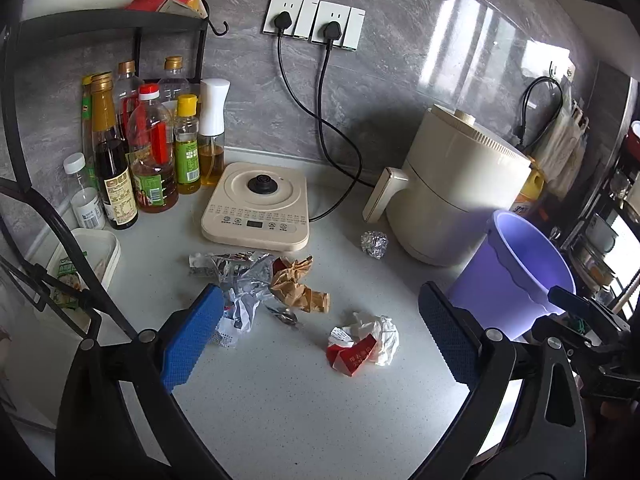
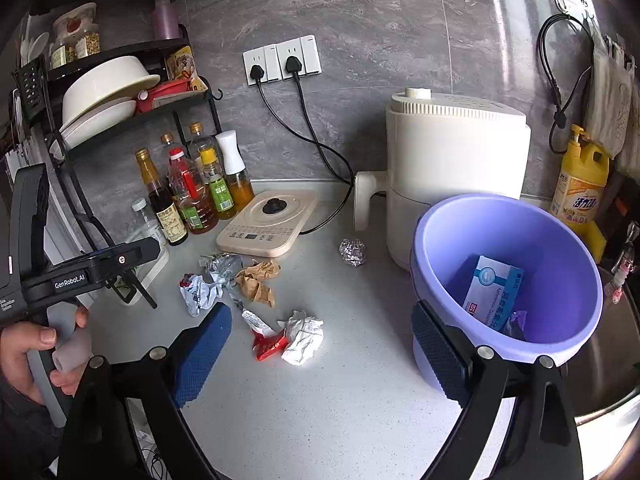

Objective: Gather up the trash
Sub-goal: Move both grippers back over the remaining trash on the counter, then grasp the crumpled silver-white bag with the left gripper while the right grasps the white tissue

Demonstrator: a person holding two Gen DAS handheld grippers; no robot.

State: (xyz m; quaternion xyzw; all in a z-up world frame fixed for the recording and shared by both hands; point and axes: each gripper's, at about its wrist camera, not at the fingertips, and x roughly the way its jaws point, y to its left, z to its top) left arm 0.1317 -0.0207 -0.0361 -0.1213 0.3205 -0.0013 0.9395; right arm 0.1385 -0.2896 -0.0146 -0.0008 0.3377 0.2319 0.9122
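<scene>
Both grippers hover over the speckled grey desk with their fingers spread wide and nothing between them: the left gripper and the right gripper. In the right wrist view the left gripper's black body reads "GenRobot.AI", held by a bare hand.

The trash lies loose on the desk in front of the cream induction hob. A crumpled silver foil wrapper touches a crumpled brown paper bag; just beside them sits a crumpled white wrapper with print. Near these, a ball of white paper rests against a torn red carton with white Chinese writing, too small to read. A small silver foil ball sits apart, just beside the cream air fryer.

The lilac plastic bucket stands on the desk near the air fryer and holds a white-and-blue box with Chinese lettering. A yellow detergent bottle with a printed label stands behind it.
</scene>
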